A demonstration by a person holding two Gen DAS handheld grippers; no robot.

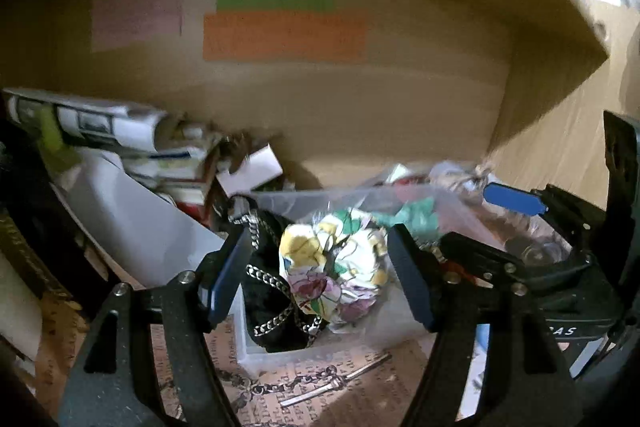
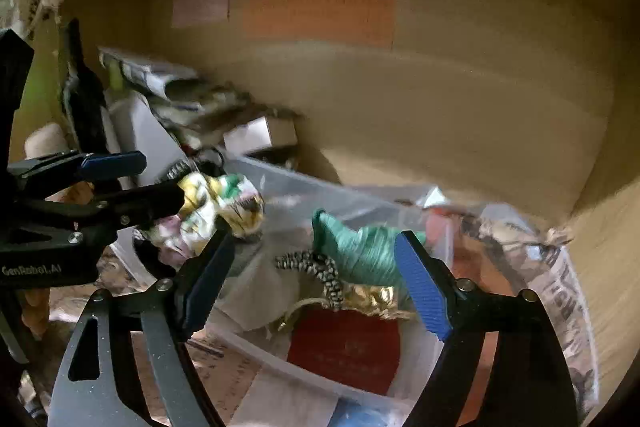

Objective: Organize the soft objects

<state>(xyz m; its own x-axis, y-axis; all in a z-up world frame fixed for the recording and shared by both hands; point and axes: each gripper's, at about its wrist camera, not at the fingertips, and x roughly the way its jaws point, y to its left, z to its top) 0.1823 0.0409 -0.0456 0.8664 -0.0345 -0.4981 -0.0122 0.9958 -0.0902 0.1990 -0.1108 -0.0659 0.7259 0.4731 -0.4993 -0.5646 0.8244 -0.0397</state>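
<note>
Here, "GenRobot.AI" marks the left tool (image 2: 160, 183); both tools gape wide, right tool (image 2: 316, 279) empty too.

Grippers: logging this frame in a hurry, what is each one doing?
Left gripper: open, fingers on either side of the floral cloth, not clamped.
Right gripper: open, holding nothing, above the green cloth.

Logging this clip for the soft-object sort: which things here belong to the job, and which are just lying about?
Job:
floral fabric bundle
black chain-strapped velvet pouch
green fabric piece
clear plastic bin

Lying about:
cardboard box with coloured labels
rolled papers
small white box
</note>
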